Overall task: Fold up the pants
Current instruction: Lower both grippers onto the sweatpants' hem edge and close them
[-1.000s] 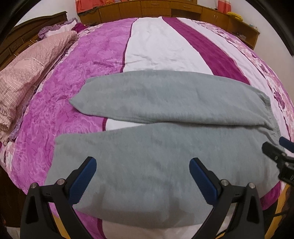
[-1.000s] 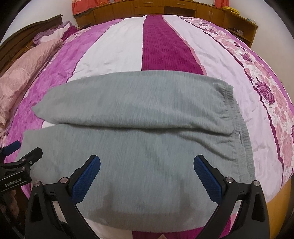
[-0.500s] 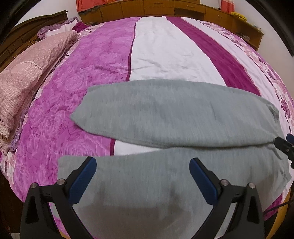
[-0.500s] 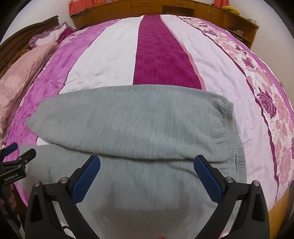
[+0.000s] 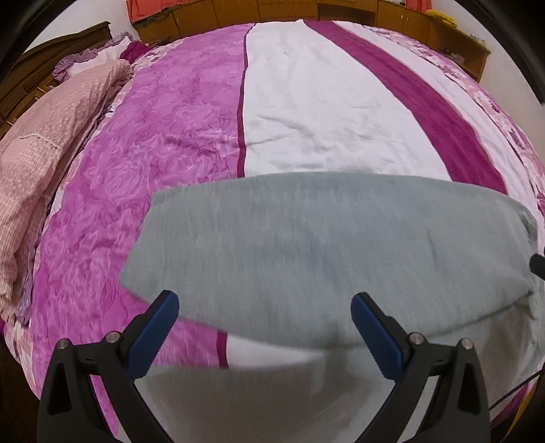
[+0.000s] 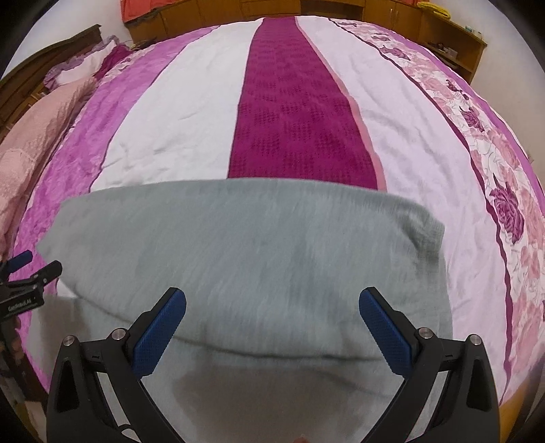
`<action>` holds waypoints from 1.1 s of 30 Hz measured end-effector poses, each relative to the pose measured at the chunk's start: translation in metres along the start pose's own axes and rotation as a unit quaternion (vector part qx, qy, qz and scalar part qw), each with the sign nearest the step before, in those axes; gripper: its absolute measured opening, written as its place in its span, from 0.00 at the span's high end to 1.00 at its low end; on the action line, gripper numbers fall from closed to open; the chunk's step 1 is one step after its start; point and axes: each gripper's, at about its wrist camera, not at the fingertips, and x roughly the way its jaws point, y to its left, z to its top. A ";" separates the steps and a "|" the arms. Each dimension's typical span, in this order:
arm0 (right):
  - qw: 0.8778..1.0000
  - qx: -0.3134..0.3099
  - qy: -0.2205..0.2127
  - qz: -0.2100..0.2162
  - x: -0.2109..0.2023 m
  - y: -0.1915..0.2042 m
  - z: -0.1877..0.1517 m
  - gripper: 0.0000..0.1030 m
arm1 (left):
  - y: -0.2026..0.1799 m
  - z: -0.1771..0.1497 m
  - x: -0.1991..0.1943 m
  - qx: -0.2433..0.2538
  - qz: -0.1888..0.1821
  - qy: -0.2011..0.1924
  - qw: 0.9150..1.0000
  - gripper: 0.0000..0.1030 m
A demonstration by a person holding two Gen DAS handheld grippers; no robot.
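Grey pants (image 5: 323, 248) lie flat across the near part of the bed, legs to the left and waistband (image 6: 429, 238) to the right. The near leg (image 5: 306, 402) runs under both grippers. My left gripper (image 5: 265, 330) is open and empty, low over the gap between the two legs. My right gripper (image 6: 272, 327) is open and empty, low over the seat area near the waistband. The left gripper also shows at the left edge of the right wrist view (image 6: 24, 276).
The bed has a purple, white and magenta striped quilt (image 5: 306, 112). A pink folded blanket and pillows (image 5: 37, 163) lie at the left. Wooden cabinets (image 6: 340, 6) line the far wall. The bed's near edge is just below the grippers.
Both grippers have moved forward and down toward the pants. The far leg now fills the middle of each view. Both stay open.
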 end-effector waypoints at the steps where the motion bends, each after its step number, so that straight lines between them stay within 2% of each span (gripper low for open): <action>1: 1.000 0.002 0.001 0.000 0.002 -0.003 0.004 0.05 | 0.001 0.004 0.003 0.001 0.000 0.002 1.000 0.00; 7: 0.999 0.028 0.021 0.022 0.021 -0.023 0.028 0.05 | 0.002 0.032 0.027 0.011 -0.007 0.001 1.000 0.00; 19: 0.998 0.043 0.039 -0.013 0.059 -0.058 0.066 0.05 | 0.002 0.081 0.073 0.028 -0.027 0.016 0.999 0.00; 27: 0.997 0.047 0.063 -0.020 0.093 -0.076 0.077 0.05 | -0.001 0.092 0.112 0.066 -0.016 0.043 0.997 0.00; 31: 0.996 0.047 0.073 -0.018 0.111 -0.082 0.077 0.04 | 0.007 0.095 0.132 0.048 -0.053 0.063 0.995 0.00; 33: 0.997 0.038 0.073 -0.015 0.115 -0.084 0.075 0.04 | 0.012 0.095 0.137 0.050 -0.073 0.059 0.994 0.00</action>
